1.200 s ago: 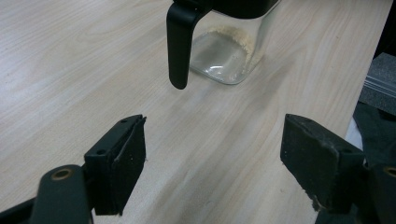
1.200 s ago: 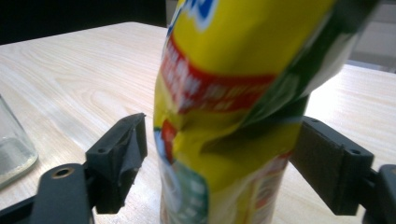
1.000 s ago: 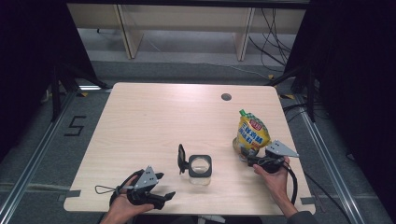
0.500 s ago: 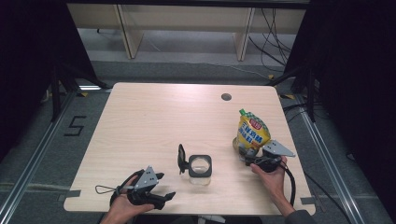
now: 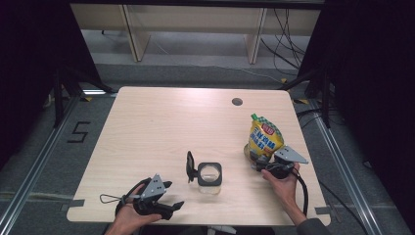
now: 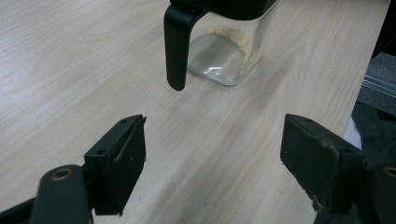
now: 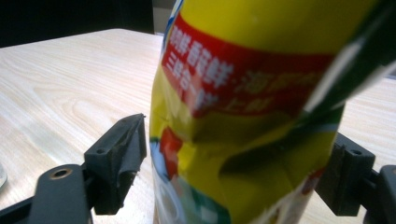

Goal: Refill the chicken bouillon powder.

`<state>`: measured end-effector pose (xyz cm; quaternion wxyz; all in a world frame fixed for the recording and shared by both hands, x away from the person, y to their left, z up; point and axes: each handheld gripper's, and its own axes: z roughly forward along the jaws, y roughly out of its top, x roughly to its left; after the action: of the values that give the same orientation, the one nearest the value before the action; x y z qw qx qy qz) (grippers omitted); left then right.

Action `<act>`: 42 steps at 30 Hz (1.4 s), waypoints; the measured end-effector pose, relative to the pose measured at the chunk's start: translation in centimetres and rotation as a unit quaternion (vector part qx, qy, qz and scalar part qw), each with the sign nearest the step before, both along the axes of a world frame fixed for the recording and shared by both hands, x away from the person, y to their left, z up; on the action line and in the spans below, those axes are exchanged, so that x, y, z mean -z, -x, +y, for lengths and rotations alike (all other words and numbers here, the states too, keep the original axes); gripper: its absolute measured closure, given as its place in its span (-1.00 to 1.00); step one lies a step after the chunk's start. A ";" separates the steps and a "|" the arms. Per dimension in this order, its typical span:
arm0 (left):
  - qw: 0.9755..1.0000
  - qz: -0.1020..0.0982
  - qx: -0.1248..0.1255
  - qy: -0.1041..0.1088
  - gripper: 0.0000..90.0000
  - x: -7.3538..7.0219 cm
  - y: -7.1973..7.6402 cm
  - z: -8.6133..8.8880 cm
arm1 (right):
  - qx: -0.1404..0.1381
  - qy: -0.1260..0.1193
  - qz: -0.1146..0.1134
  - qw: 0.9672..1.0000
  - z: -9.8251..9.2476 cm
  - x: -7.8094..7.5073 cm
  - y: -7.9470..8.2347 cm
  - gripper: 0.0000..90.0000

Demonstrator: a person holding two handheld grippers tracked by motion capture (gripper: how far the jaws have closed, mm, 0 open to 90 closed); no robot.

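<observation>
I have my right gripper (image 5: pixel 258 165) at the foot of the pouch (image 5: pixel 265 138), which stands upright near the right edge of the table (image 5: pixel 156 127), a little short of its near right corner. In the right gripper view the pouch (image 7: pixel 252 116) sits between the two jaws: the left jaw stands just off its side with a sliver of table showing between, and the right jaw is half hidden behind the crumpled foil, so I cannot tell whether it touches. I read the jaws as spread around the pouch, not yet clamped.

My left gripper (image 5: pixel 169 203) rests low by the near edge, left of centre, with its jaws wide apart and nothing between them. Ahead of it in the left gripper view is the jar (image 6: pixel 224 42), glass with a black top and a black lid arm hanging down its side. From above the jar (image 5: pixel 209 175) stands near the middle of the near edge, well apart from the pouch.

The step in hand looks like taking hold of the pouch. Next I would close the right jaws gently on its lower body, since soft foil will buckle, then lift and carry it toward the jar, with the left gripper moving in to steady the jar
</observation>
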<state>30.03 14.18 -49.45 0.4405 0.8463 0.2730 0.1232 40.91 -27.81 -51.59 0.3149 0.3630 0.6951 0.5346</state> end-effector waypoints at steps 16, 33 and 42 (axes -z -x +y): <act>1.000 0.017 0.000 0.003 -0.51 -0.1 0.1 0.0 | -0.008 -0.017 0.006 1.000 0.1 0.0 -0.4 -0.51; 1.000 -0.002 0.001 0.002 -0.51 -0.1 0.0 0.1 | 0.002 -0.033 -0.010 0.999 0.5 0.1 -0.7 -0.39; 1.000 0.013 -0.007 0.010 -0.51 -0.2 0.1 0.2 | 0.007 -0.023 0.002 1.000 0.3 -0.3 -0.5 -0.21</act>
<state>29.94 14.34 -49.22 0.4449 0.8414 0.2855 0.1124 41.42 -27.47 -51.28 0.3090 0.3764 0.6805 0.5474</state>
